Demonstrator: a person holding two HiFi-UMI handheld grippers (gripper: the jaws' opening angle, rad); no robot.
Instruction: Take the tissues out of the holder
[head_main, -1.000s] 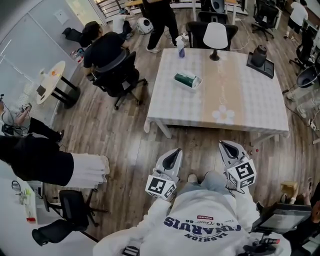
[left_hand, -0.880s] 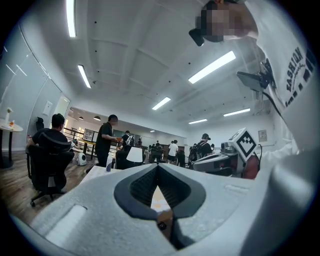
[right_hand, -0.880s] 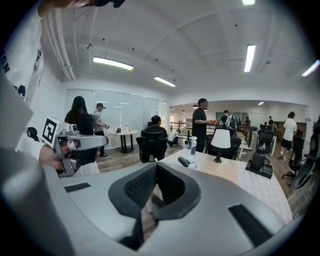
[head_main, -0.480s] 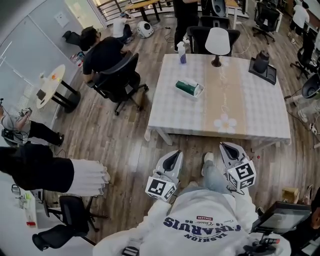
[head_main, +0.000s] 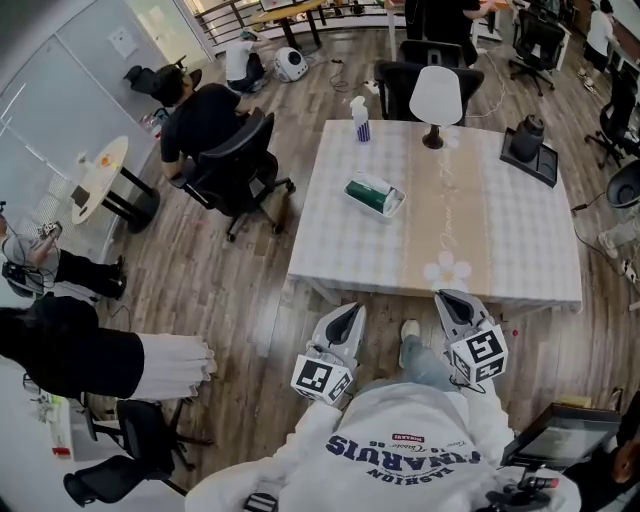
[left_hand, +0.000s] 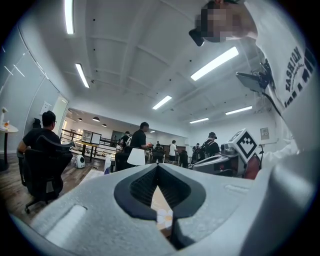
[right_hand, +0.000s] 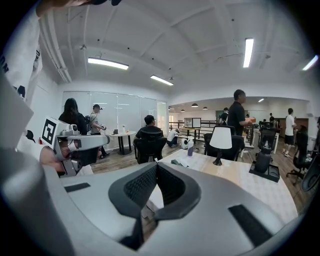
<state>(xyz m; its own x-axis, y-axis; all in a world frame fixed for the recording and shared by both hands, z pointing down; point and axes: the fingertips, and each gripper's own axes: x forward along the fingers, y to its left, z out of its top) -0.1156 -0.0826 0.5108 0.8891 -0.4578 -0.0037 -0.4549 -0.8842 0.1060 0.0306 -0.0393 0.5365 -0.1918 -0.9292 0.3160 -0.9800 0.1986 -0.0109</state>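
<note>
Tissue holder (head_main: 375, 195) lies on the checked surface (head_main: 340, 250), left of centre, slanted, with a green pack in a white tray. Too small to tell whether a tissue sticks out. Nothing touches it.

Spray bottle (head_main: 360, 118) stands upright near the far edge, beyond the holder. White lamp (head_main: 435, 97) stands to the bottle's right, also at the far side.

Both tools sit off the near edge of the surface, over the wood floor (head_main: 240, 290), well apart from the holder.

- Left hand-held gripper (head_main: 352, 306): jaws together at the tips, nothing between them.
- Right hand-held gripper (head_main: 446, 294): jaws also closed tip to tip and empty. It points toward the surface, with the holder showing small just past its tips in its own view.

Black office chair (head_main: 235, 165) stands left of the surface, a person seated in it.
</note>
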